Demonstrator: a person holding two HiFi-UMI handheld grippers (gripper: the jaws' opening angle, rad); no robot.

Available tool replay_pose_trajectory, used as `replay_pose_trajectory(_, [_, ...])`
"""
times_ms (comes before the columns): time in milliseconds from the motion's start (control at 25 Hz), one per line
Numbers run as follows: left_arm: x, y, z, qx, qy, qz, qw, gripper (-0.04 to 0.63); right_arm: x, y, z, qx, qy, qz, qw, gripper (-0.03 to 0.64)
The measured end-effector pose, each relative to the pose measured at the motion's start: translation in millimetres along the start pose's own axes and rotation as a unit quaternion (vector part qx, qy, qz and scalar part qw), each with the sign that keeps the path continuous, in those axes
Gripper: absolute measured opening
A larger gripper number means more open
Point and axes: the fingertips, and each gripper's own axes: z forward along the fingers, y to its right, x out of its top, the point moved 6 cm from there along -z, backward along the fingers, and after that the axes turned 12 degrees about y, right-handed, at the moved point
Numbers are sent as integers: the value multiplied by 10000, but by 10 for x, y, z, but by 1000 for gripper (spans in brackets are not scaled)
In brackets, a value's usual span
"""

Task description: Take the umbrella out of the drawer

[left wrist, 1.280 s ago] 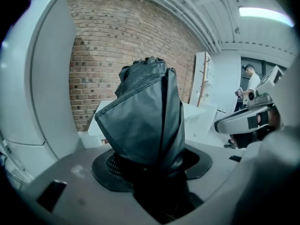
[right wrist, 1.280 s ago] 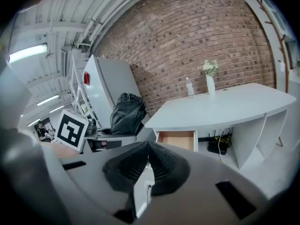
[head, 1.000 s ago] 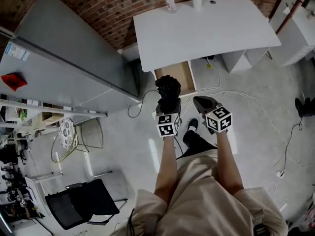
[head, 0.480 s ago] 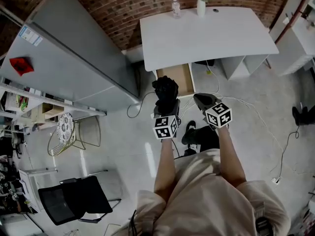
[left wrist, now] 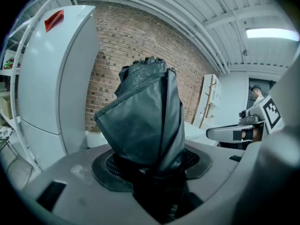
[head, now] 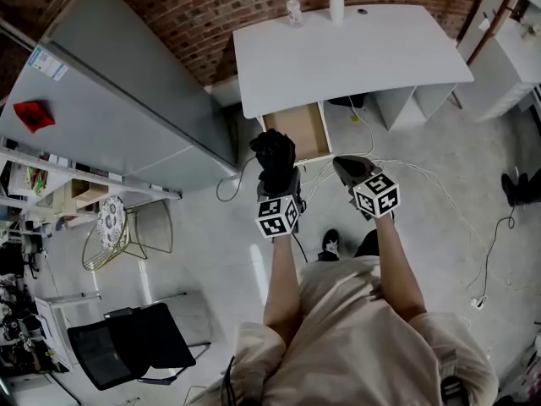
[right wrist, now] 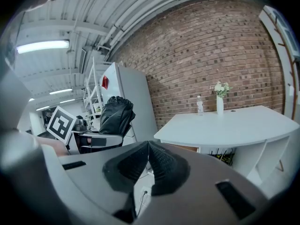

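A folded black umbrella [head: 272, 153] is clamped in my left gripper [head: 281, 181], held in the air in front of the open wooden drawer [head: 296, 130] under the white desk [head: 355, 53]. In the left gripper view the umbrella [left wrist: 146, 116] stands up between the pads and fills the middle, with my left gripper [left wrist: 152, 170] shut on its lower end. My right gripper [head: 351, 170] hovers beside it to the right, apart from it. In the right gripper view my right gripper [right wrist: 147, 146] has its pads together with nothing between them. The umbrella [right wrist: 116, 114] shows at the left there.
A bottle [head: 292, 8] and a vase of flowers [head: 336, 2] stand at the desk's back edge. A grey fridge [head: 110, 100] rises at the left, with a wire stool [head: 114, 231] and a black chair [head: 127, 349] below it. Cables [head: 406, 172] trail over the floor at the right.
Both grippers have risen a little, and the left one has carried the umbrella slightly left in the head view. The grip on the umbrella is unchanged.
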Motion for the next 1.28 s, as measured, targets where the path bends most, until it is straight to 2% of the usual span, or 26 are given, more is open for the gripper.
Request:
replay_pose_trajectory(200, [31, 87, 70, 38, 84, -40, 9999, 250, 45, 29, -95, 8, -25, -96, 10000, 69])
replay_pose_trajectory(440, [9, 216, 83, -117, 24, 137, 9998, 250, 21, 66, -155, -94, 103, 44, 9999, 69])
replay_pose_trajectory(1280, [56, -24, 104, -109, 23, 304, 9995, 250, 44, -127, 157, 74, 179, 75, 9998, 69])
